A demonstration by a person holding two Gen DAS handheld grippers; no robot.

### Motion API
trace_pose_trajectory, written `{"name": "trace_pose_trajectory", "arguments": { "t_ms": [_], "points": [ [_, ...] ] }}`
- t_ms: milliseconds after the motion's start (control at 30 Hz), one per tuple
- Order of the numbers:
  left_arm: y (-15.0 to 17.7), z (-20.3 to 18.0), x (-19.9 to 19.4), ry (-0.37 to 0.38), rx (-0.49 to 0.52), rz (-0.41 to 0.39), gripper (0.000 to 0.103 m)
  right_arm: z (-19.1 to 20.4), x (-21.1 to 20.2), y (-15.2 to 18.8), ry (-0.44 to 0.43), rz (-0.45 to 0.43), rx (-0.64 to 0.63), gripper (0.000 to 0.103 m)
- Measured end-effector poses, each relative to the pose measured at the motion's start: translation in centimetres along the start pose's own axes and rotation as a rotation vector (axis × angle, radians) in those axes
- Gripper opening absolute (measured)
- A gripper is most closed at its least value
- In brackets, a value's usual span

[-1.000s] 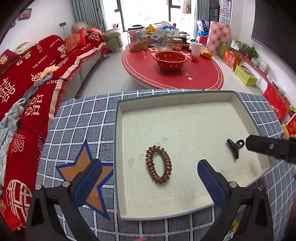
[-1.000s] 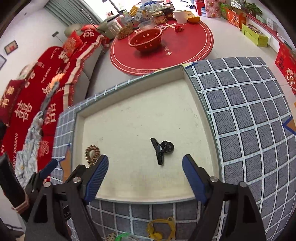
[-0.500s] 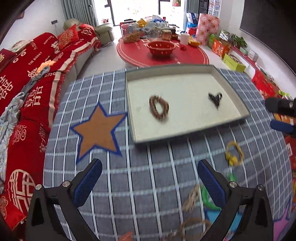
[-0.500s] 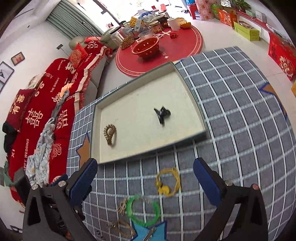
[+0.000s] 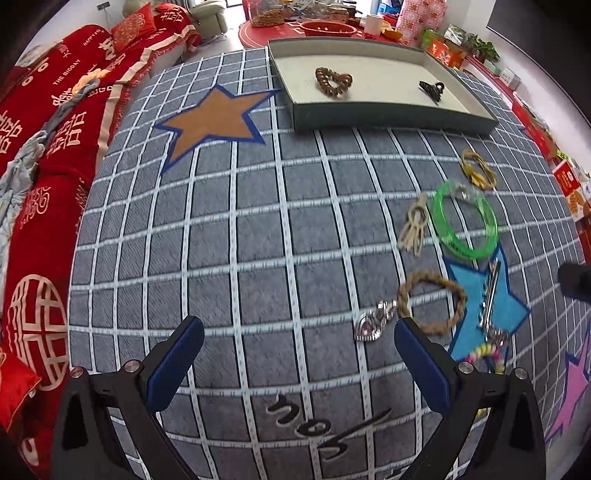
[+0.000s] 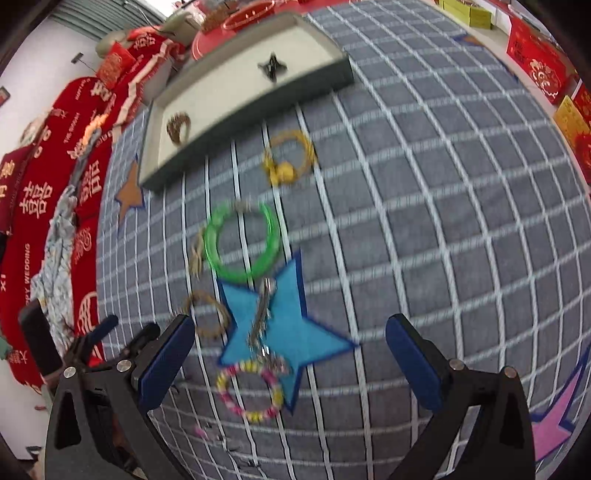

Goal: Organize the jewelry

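A shallow tray at the far side of the checked cloth holds a brown coil hair tie and a black claw clip. Loose on the cloth lie a green bangle, a yellow hair tie, a beige bow, a brown braided band, a silver clip, a long metal clip and a pink-yellow bead bracelet. My left gripper and right gripper are open, empty, above the cloth.
A red sofa runs along the left. A red round table with a bowl stands beyond the tray. Red boxes line the right. The cloth has orange, blue and pink stars.
Both grippers have pulled back and up from the tray, leaving the coil hair tie and claw clip in it. The loose jewelry on the near cloth has come into view.
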State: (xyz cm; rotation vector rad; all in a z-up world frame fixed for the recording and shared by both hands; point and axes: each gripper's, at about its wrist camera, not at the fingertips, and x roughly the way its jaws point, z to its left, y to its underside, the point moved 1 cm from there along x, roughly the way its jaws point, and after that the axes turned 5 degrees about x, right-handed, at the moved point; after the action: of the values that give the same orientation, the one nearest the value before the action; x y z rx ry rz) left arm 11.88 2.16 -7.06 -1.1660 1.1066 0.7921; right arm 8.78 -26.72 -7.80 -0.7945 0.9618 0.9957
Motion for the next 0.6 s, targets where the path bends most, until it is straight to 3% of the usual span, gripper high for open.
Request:
{"name": "trace_pose_trajectory", "arguments": {
  "t_ms": [233,600],
  "points": [
    [1.0,-1.0,0.6,0.008,0.085,0.018,0.103,-0.7,2.6,4.5,0.065,0.088,-0.022,0.103],
    [0.1,-2.2,1.7,-0.016,0.207,-0.006,0.103,-0.1,4.9,6.5,0.264,0.079,-0.045,0.103]
  ]
}}
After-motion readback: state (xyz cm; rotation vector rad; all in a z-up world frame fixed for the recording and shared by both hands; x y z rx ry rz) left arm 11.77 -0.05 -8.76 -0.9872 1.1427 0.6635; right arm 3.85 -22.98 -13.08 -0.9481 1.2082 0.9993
